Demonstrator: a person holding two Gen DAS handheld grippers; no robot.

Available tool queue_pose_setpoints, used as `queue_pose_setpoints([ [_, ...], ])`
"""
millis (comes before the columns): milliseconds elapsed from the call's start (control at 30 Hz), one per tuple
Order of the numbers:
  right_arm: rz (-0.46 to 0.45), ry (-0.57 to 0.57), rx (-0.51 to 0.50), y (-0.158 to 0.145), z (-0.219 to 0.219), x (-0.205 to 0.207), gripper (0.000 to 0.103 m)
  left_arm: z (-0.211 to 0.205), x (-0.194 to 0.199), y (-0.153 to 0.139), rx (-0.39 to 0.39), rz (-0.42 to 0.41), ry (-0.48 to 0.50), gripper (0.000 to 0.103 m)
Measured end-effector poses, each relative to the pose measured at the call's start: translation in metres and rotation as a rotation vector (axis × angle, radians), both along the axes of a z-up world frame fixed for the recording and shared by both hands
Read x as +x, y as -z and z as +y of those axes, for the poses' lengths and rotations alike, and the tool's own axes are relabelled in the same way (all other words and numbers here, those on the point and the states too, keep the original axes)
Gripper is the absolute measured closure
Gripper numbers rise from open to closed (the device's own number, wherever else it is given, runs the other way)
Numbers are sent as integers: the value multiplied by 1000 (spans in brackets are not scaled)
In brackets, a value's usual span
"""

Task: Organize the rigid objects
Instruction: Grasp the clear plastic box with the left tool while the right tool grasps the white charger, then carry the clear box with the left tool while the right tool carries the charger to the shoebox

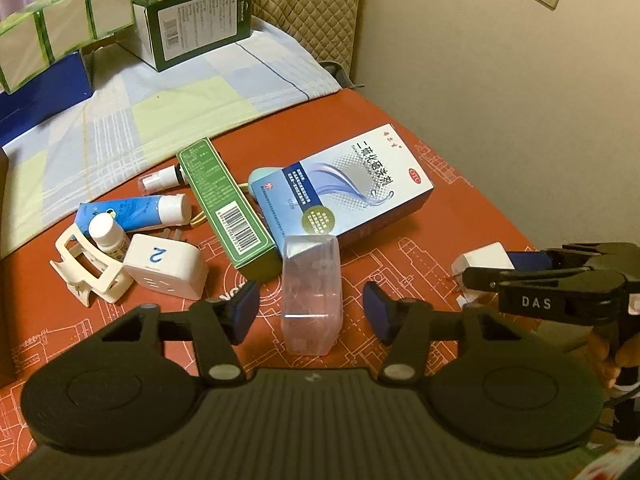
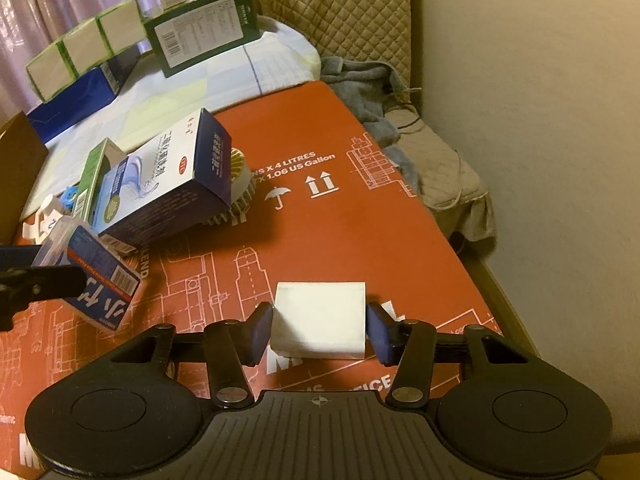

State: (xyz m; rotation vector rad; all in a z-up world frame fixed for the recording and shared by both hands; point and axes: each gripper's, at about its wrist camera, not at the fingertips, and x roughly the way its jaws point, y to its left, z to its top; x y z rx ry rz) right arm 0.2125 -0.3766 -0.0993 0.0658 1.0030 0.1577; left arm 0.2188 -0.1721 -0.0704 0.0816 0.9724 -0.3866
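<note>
My left gripper point(image 1: 311, 312) is open around a clear plastic box point(image 1: 312, 296) standing on the red cardboard sheet point(image 1: 440, 216); its pads do not touch the box. My right gripper point(image 2: 320, 332) has a white box point(image 2: 320, 320) between its pads, which touch its sides; it also shows in the left wrist view point(image 1: 484, 262). Behind lie a blue-white medicine carton point(image 1: 344, 192), a long green carton point(image 1: 228, 208), a blue tube point(image 1: 136, 210), a white adapter marked 2 point(image 1: 166, 266), a small white bottle point(image 1: 106, 236) and a white clip point(image 1: 90, 274).
Green and blue boxes point(image 1: 192, 20) are stacked on the checked bedsheet point(image 1: 140, 112) at the back. A wall point(image 1: 520, 100) is on the right. In the right wrist view a round comb-like brush point(image 2: 240, 192) lies under the medicine carton, and grey cloth point(image 2: 360, 88) lies past the sheet.
</note>
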Motion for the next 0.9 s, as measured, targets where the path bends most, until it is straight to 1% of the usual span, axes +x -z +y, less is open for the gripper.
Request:
queue_pose_setpoints([
  [33, 2, -4, 3, -1, 0, -1, 56, -1, 1, 1, -1, 5, -4, 60],
  [167, 3, -17, 14, -4, -1, -2, 56, -2, 3, 5, -3, 24, -21, 69],
  [200, 1, -20, 17, -5, -1, -2, 56, -3, 2, 6, -2, 27, -26, 75],
  [233, -2, -24, 19, -7, -1, -2, 56, -2, 2, 6, -1, 27, -31, 77],
  [433, -19, -62, 39, -21, 6, -5, 56, 10, -9, -1, -14, -2, -70, 77],
  [533, -41, -113, 55, -34, 19, -8, 56, 27, -18, -12, -28, -15, -109, 77],
  [633, -69, -183, 78, -48, 40, -11, 56, 50, -30, -27, -45, -36, -161, 77],
  [733, -90, -260, 98, -60, 70, -15, 56, 80, -43, -45, -67, -65, -220, 77],
  [900, -120, -391, 145, -78, 134, -23, 56, 141, -63, -77, -104, -127, -308, 77],
])
